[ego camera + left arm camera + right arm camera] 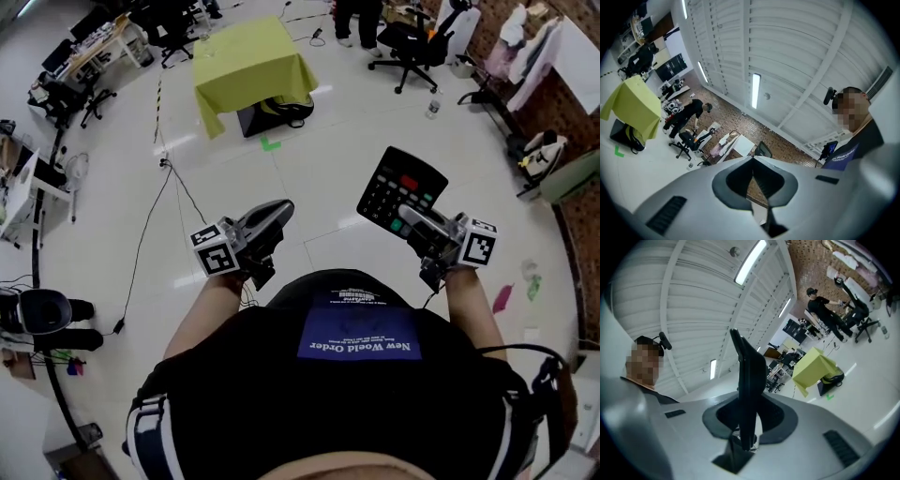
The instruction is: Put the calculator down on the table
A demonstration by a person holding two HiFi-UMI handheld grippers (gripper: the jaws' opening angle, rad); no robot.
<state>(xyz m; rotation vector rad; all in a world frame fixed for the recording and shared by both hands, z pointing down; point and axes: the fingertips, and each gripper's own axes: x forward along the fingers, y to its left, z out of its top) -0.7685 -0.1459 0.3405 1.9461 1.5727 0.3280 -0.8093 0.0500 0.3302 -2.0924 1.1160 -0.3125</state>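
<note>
Now: one calculator (401, 190) in right gripper (414, 223); left gripper (279, 213) closed, empty; one table (246, 66).

Open-plan office-like lab, desks with monitors (89, 42), swivel chair (410, 45), brick wall (780, 138), ceiling strip light (755, 90)

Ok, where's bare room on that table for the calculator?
The top of the yellow-green table looks wholly bare. The floor toward it is open, with a cable along the left. Crowded: the bag under the table, the office chair to its right.
</note>
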